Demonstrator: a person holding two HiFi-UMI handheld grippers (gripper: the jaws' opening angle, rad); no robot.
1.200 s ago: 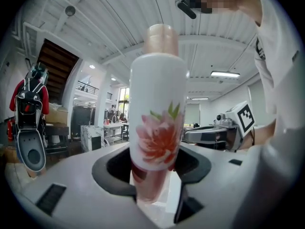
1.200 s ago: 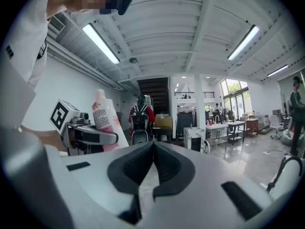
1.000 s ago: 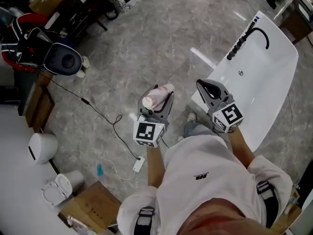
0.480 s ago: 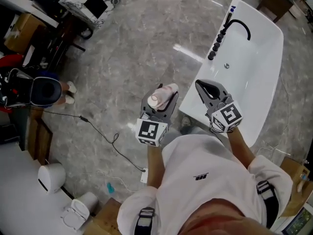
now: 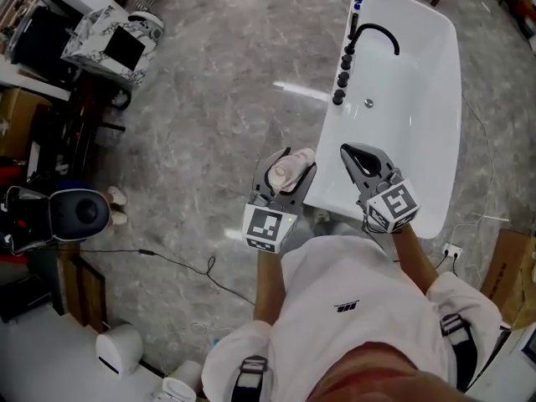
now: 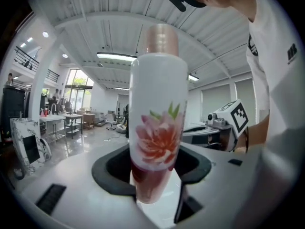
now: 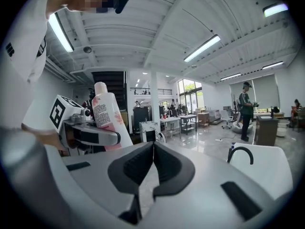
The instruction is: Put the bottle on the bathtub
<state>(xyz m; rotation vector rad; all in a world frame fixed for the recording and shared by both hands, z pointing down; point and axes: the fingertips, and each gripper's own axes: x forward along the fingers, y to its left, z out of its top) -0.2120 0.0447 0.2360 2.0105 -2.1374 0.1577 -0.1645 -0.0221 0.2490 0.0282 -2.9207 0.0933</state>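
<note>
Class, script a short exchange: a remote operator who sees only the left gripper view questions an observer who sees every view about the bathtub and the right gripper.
Operator: My jaws grip the flowered bottle. Where does it go?
Observer: Head view: the white bathtub lies just right of the left gripper, which is over the floor.
Operator: Is the right gripper holding anything?
Observer: No, its jaws are together, empty.
Operator: Any fixtures on the tub?
Observer: A black faucet stands on its far-left rim.
</note>
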